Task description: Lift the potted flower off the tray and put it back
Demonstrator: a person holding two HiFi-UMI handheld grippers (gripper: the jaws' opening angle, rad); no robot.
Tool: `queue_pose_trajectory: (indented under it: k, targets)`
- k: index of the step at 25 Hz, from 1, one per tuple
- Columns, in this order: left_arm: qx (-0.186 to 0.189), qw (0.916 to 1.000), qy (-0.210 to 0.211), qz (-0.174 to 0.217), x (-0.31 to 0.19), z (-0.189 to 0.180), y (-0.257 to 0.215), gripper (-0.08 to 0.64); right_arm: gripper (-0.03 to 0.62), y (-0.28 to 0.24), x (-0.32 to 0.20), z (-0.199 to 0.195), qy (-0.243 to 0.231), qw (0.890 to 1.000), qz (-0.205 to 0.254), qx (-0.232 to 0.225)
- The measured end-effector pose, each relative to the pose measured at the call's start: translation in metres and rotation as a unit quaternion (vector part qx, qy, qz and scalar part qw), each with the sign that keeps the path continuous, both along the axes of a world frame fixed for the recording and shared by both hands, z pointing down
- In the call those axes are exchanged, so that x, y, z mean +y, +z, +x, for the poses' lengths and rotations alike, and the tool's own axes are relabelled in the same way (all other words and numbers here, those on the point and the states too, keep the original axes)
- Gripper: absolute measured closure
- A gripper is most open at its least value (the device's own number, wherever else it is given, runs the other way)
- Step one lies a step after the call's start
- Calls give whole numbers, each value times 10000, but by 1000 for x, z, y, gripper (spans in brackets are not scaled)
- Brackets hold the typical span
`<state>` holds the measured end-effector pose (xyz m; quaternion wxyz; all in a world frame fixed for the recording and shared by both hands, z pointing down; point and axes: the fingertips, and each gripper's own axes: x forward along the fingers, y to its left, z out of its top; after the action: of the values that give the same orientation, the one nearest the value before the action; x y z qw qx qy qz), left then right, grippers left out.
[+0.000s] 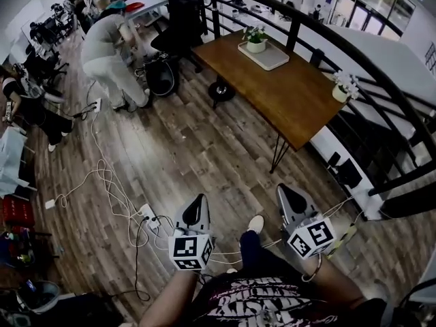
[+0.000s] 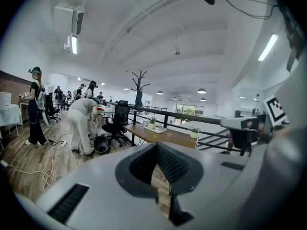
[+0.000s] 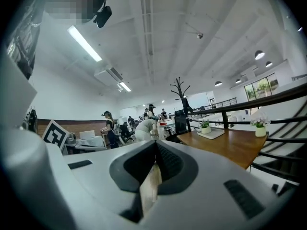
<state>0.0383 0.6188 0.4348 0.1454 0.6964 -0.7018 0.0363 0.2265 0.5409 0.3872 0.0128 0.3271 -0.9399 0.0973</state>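
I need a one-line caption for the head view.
Both shut, the left gripper and right gripper face the table where the potted flower stands on its tray.

A brown wooden table (image 1: 286,94) is seen at the upper right of the head view. A small white pot with flowers (image 1: 343,89) is set near the table's right edge, close to a black railing (image 1: 412,204). A black office chair (image 1: 182,16) is placed at the table's far end, at the top. A person in light clothes (image 1: 109,53) is bent over at the upper left. White cables (image 1: 102,176) and a power strip (image 1: 148,214) are spread on the wooden floor (image 1: 204,155). A black coat stand shaped like a tree (image 2: 139,87) is seen in the left gripper view.
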Motion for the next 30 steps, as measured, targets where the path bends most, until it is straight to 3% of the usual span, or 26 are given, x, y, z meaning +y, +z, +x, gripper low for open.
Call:
queue_pose_trajectory:
  k: [7,12,21,30]
  targets:
    - [-174,9997,-46,169,-135,-9,-20,552,594,-1,-123,22,112,9999,38,13]
    - [-204,9992,-53,348,-199,-9,-39,552,594,-7,-181,39,226,9997,90,-27]
    - [-289,9980,-356,429,-237,-26,-55,552,594,-12,-229,41,243,9996,8,-111]
    - [-240,9985,-343,363,-262,-36,-55,552,594,-13,-258,23,183,9997,-101,-113]
